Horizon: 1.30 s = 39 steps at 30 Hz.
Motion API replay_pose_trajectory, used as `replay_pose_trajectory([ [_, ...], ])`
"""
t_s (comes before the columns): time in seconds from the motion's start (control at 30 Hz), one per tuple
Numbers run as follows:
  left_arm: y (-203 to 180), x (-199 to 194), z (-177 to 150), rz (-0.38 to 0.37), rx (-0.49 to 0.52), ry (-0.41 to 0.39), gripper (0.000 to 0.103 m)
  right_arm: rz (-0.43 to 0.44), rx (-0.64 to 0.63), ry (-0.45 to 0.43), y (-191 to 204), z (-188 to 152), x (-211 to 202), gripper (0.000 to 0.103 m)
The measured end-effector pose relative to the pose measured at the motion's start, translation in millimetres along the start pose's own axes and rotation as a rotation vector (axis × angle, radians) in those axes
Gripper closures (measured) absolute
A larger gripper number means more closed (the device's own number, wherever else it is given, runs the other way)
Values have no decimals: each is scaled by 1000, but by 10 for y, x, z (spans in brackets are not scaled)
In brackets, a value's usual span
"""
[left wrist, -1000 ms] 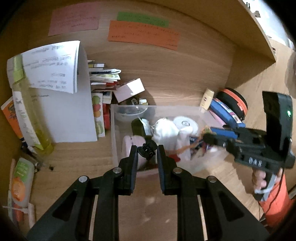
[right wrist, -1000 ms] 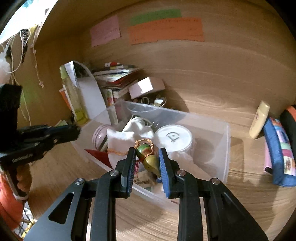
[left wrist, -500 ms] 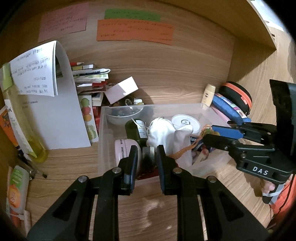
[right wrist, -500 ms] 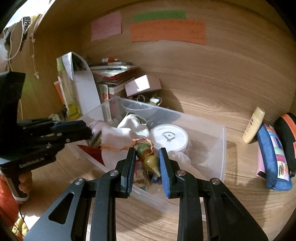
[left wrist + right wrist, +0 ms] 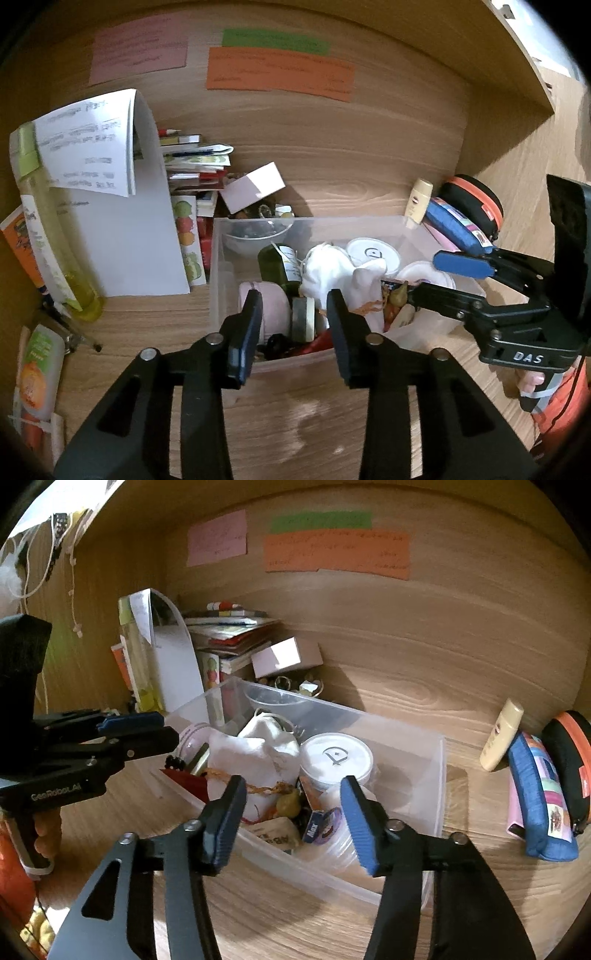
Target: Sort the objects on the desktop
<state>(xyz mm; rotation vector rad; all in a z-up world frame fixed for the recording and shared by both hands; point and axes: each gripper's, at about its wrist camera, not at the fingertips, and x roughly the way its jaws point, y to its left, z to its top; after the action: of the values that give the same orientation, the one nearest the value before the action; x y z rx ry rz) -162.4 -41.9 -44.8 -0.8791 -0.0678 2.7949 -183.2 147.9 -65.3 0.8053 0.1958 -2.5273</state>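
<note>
Right wrist: both hand-held grippers (image 5: 291, 805) (image 5: 293, 314) angled down over bin (image 5: 439, 771), jaws opening, empty.

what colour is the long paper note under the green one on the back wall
Orange note, clearest in the right wrist view.

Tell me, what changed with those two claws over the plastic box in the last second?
Both claws are opening. The right claw let go of the small gourd charm, which now lies in the clear box. The left claw released the small roll of tape into the box too. The box and the clutter around it stayed put.
</note>
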Motion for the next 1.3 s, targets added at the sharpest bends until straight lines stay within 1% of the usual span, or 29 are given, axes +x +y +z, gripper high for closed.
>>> replay_pose_trajectory([
  [0.03,-7,-23,1,7,0,-5,61,2,6,-9,-5,5,-29,42],
  [0.1,-39,-82,0,26,3,-17,45,-4,5,-32,3,13,-76,35],
  [0.13,-56,-120,-2,36,2,-25,29,-1,-1,-45,14,18,-109,34],
  [0.17,-75,-168,-7,44,0,-38,18,4,-4,-51,22,25,-131,33],
  [0.23,-115,-266,-18,55,0,-63,9,7,-7,-58,40,32,-165,30],
  [0.27,-139,-313,-19,73,3,-74,6,2,-9,-55,49,33,-178,28],
  [0.3,-161,-349,-19,91,10,-83,5,-2,-9,-51,51,33,-191,23],
  [0.33,-184,-379,-20,106,20,-86,4,-7,-8,-49,56,31,-211,22],
  [0.43,-256,-463,-42,127,52,-89,2,-27,-5,-56,65,12,-324,21],
  [0.57,-278,-514,-80,131,51,-83,2,-62,13,-62,49,-49,-470,16],
  [0.73,-267,-573,-123,70,-2,-64,2,-100,23,-61,55,-145,-648,16],
  [0.83,-313,-600,-166,59,-17,-48,2,-107,20,-65,74,-183,-737,15],
  [0.93,-369,-662,-213,81,-19,-63,2,-108,18,-79,117,-218,-837,15],
  [1.1,-439,-790,-290,139,-19,-102,2,-98,25,-98,170,-260,-968,14],
  [1.3,-456,-879,-344,135,-56,-103,1,-95,33,-122,223,-297,-1115,12],
])
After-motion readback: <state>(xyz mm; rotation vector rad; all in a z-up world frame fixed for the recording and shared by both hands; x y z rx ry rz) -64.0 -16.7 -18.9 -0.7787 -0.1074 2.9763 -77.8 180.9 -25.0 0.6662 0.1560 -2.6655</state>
